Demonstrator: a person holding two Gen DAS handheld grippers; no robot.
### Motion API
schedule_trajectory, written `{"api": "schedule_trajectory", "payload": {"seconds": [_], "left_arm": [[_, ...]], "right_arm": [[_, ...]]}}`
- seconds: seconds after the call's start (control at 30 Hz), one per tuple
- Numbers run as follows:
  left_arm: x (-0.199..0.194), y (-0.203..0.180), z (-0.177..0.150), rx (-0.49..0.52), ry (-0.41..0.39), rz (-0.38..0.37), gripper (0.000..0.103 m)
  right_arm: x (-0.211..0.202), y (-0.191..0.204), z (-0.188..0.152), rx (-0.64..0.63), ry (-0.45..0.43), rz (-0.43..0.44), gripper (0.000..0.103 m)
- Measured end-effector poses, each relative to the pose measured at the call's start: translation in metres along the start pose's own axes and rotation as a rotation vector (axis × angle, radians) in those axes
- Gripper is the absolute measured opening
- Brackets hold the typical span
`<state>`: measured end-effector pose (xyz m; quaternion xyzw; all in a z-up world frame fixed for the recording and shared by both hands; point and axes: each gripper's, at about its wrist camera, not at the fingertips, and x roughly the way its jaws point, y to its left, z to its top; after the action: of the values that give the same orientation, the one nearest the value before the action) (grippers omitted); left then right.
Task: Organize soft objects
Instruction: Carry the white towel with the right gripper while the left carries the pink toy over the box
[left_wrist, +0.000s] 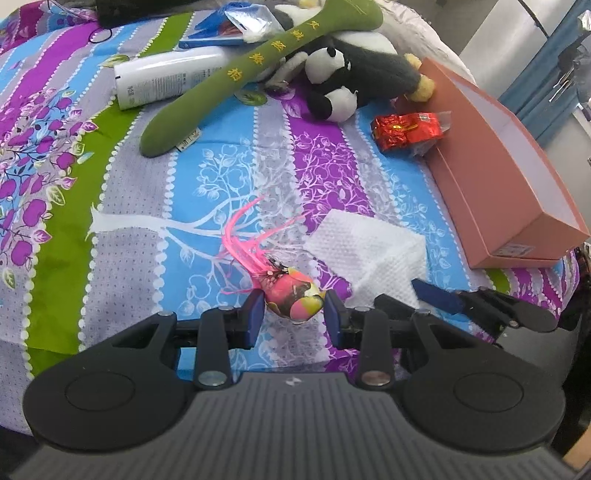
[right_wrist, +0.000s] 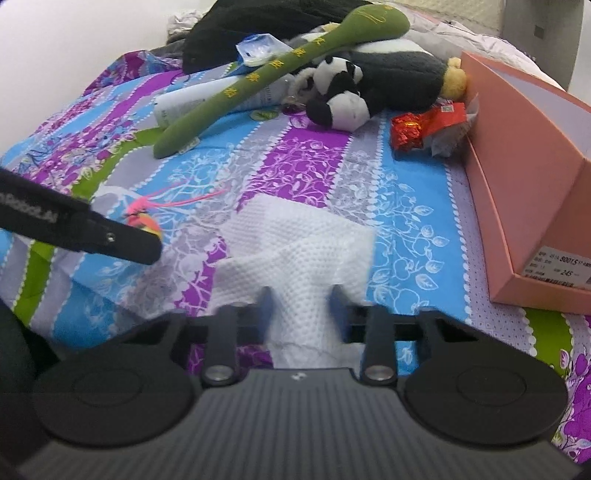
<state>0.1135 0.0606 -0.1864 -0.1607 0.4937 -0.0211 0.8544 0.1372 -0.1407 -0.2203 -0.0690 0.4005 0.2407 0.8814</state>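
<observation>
A small pink and yellow toy bird (left_wrist: 293, 297) with long pink feathers lies on the striped bedspread. My left gripper (left_wrist: 294, 314) is open, its blue pads on either side of the bird. The bird also shows in the right wrist view (right_wrist: 142, 219), partly behind the left gripper's finger. A white textured cloth (right_wrist: 299, 254) lies to its right; it also shows in the left wrist view (left_wrist: 369, 251). My right gripper (right_wrist: 301, 308) is open with the cloth's near part between its fingers. A panda plush (left_wrist: 343, 79) and a long green plush (left_wrist: 258, 66) lie at the back.
An open pink shoebox (left_wrist: 495, 173) stands at the right, also in the right wrist view (right_wrist: 528, 192). A red foil packet (left_wrist: 404, 129) lies beside it. A white bottle (left_wrist: 166, 79), a blue pouch and a black garment lie at the back.
</observation>
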Motion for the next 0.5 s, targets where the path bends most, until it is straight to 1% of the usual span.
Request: {"api": "schedule_trajectory", "payload": {"seconds": [0.03,0.07,0.17,0.3,0.5], "left_arm": [[-0.001,-0.002,0.001,0.010,0.000,0.006,0.040],[-0.002,-0.004,0.002,0.026,-0.003,0.015,0.040],[-0.007,-0.011,0.008,0.056,-0.015,0.024,0.040],[-0.016,-0.021,0.017,0.076,-0.040,0.022,0.040],[-0.035,-0.042,0.035,0.108,-0.095,-0.009,0.040]], "right_arm": [[-0.001,0.000,0.001,-0.002,-0.001,-0.006,0.017],[-0.003,-0.001,0.002,0.003,-0.003,-0.006,0.014],[-0.008,-0.009,0.005,0.055,-0.012,0.011,0.011],[-0.022,-0.014,0.010,0.097,-0.044,0.026,0.011],[-0.053,-0.022,0.026,0.131,-0.138,0.014,0.010]]}}
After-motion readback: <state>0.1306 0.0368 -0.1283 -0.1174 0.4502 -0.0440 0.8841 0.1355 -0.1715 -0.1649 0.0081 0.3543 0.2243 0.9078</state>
